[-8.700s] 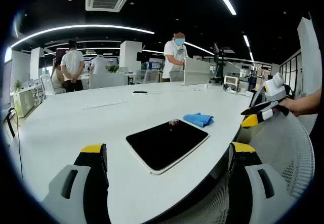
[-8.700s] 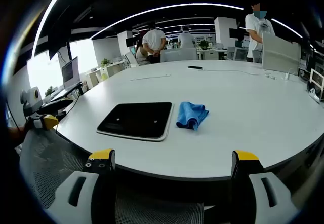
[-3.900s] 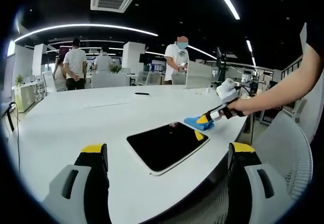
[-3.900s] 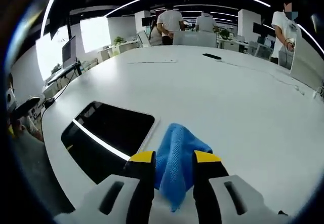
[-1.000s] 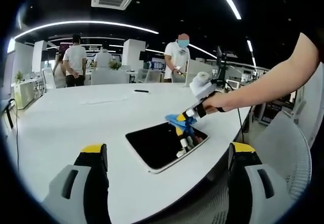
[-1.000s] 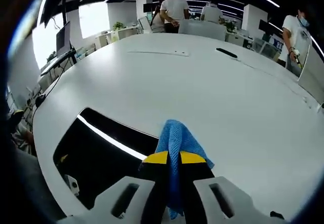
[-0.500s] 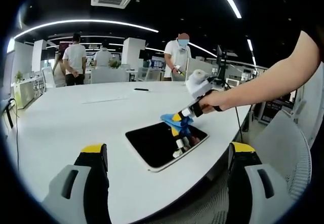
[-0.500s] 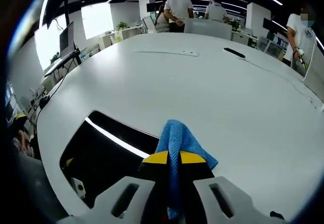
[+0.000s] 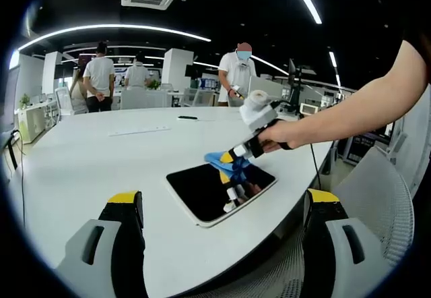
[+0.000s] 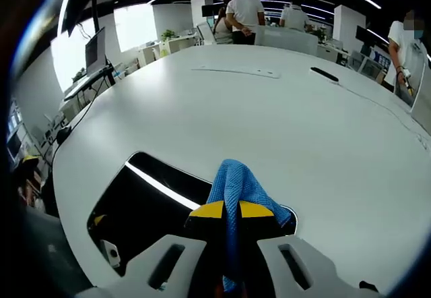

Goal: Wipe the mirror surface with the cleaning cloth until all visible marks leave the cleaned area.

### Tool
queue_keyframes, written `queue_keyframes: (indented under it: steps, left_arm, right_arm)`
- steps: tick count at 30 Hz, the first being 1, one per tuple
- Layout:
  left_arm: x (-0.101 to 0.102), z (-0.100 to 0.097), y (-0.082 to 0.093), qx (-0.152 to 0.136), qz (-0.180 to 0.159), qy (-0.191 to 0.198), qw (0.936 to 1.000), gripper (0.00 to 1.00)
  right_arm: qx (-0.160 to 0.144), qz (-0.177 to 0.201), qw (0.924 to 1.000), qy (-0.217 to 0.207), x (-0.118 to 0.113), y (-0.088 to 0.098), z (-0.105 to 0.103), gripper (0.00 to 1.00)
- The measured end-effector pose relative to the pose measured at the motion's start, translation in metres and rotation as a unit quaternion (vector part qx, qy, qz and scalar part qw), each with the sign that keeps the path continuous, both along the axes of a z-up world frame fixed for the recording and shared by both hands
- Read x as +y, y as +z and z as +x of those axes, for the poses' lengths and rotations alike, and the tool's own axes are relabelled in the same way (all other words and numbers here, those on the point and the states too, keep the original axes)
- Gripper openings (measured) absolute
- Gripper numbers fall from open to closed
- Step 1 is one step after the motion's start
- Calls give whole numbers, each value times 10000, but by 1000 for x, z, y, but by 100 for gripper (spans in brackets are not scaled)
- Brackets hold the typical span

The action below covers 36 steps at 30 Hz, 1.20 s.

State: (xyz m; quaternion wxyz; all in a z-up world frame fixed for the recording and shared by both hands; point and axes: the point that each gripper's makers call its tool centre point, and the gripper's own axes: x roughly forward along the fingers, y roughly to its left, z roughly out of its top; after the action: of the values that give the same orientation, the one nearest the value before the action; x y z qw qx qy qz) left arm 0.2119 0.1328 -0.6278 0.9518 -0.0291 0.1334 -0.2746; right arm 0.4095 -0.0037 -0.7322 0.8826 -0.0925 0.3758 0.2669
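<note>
Where the left gripper view begins, the left gripper (image 9: 219,207) stands with its yellow-tipped jaws spread wide and nothing between them, held back from the edge of the white table (image 9: 87,156). Just past that edge lies the mirror (image 9: 202,189), a dark rounded slab flat on the tabletop. Over its far side the right gripper (image 9: 227,165) reaches in from the right in a person's hand (image 9: 273,135), with the blue cleaning cloth (image 9: 225,163) pinched at its tip and hanging down to the glass. Seen along the right gripper's own jaws, they are closed tight on the cloth, which bunches above the mirror's near corner. Farther off, several people (image 9: 100,79) stand among desks.
</note>
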Motion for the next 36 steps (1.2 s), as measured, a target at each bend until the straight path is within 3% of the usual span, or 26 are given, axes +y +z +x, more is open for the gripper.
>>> queue_keyframes:
  steps: [19,36]
  left_arm:
    - [1,0,1,-26,-9,-6,10000,99]
    - [0,-1,1,-35,-1,-19,10000,98]
  right_arm:
    - [44,72,9993,368,45,-3,-2,1]
    - [34,103,9971,755,88,-2,-15,1]
